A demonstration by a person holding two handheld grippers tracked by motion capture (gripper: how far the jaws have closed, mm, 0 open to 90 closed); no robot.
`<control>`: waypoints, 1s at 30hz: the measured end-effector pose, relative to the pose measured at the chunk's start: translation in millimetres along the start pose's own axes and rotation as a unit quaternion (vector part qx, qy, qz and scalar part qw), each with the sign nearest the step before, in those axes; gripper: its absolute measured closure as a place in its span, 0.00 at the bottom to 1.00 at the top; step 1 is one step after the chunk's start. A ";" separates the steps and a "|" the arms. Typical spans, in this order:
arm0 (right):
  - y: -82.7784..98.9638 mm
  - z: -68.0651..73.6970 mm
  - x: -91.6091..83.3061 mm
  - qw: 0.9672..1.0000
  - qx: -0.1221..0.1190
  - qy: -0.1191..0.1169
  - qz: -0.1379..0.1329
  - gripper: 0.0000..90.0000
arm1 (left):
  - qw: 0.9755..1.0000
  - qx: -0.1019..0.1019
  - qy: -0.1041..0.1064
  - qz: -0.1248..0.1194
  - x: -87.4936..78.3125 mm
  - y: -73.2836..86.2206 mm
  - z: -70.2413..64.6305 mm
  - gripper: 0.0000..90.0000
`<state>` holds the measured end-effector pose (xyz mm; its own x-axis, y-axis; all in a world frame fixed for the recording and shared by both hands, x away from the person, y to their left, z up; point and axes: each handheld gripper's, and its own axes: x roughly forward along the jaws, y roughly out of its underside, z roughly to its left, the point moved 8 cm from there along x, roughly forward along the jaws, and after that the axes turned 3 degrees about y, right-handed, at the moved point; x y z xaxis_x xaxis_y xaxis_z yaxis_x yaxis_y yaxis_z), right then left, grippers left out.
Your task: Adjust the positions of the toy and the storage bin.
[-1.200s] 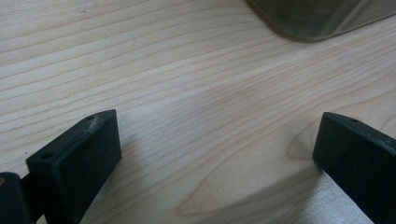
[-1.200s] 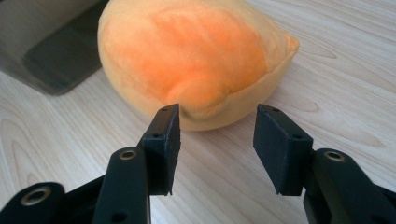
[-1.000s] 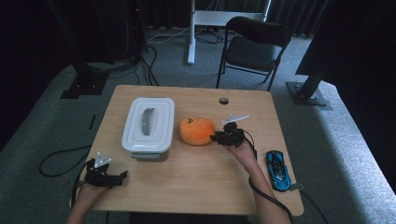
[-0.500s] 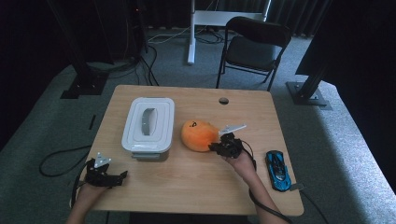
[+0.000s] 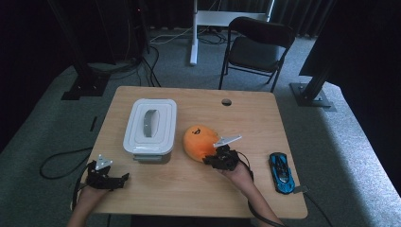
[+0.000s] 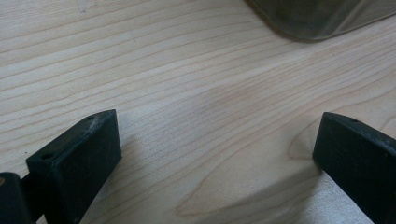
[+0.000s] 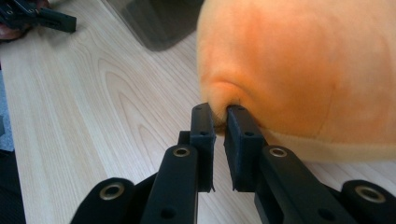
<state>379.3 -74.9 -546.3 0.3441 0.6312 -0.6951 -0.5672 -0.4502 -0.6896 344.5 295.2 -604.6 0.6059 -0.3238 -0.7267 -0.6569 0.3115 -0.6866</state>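
An orange plush toy [image 5: 199, 141] lies on the wooden table [image 5: 189, 194], right of a white lidded container [image 5: 150, 125]. My right gripper [image 5: 208, 161] is at the plush's near edge, its jaws shut on a small pinch of the orange fabric [image 7: 299, 70]; in the right gripper view the gripper [image 7: 220, 112] has fabric squeezed between its tips. My left gripper [image 5: 124, 178] rests at the table's front left corner. Its jaws stand wide open over bare wood, as the left gripper view shows the gripper [image 6: 217, 140].
A blue toy car [image 5: 281, 171] lies near the table's right front edge. A corner of the container [image 6: 317, 18] lies beyond the left jaws. A black chair [image 5: 255, 47] stands behind the table. A small round hole [image 5: 226, 101] sits near the far edge.
My right gripper has moved toward the table's front edge and slightly left, drawing the plush a little that way. The left gripper has stayed where it was.
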 end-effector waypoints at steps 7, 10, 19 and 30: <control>-13.5 9.6 1.5 0.999 0.009 -0.032 -0.008 0.76 | 1.000 0.000 0.000 0.000 0.0 0.0 0.0 0.02; -17.4 11.1 -1.8 1.000 -0.002 -0.025 -0.016 0.59 | 1.000 0.000 0.000 0.000 0.0 0.0 0.0 0.02; -38.3 -22.9 -25.5 0.997 0.041 0.020 -0.064 0.46 | 1.000 0.000 0.000 0.000 0.0 0.0 0.0 0.02; -46.3 -52.2 -0.7 0.993 0.091 0.056 -0.057 0.42 | 1.000 0.000 0.000 0.000 0.0 0.0 0.0 0.02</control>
<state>444.4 -87.5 -524.5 0.4899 0.5926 -0.6394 -0.6414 -0.2517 -0.7247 344.5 295.2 -604.6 0.6058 -0.3240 -0.7266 -0.6570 0.3112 -0.6866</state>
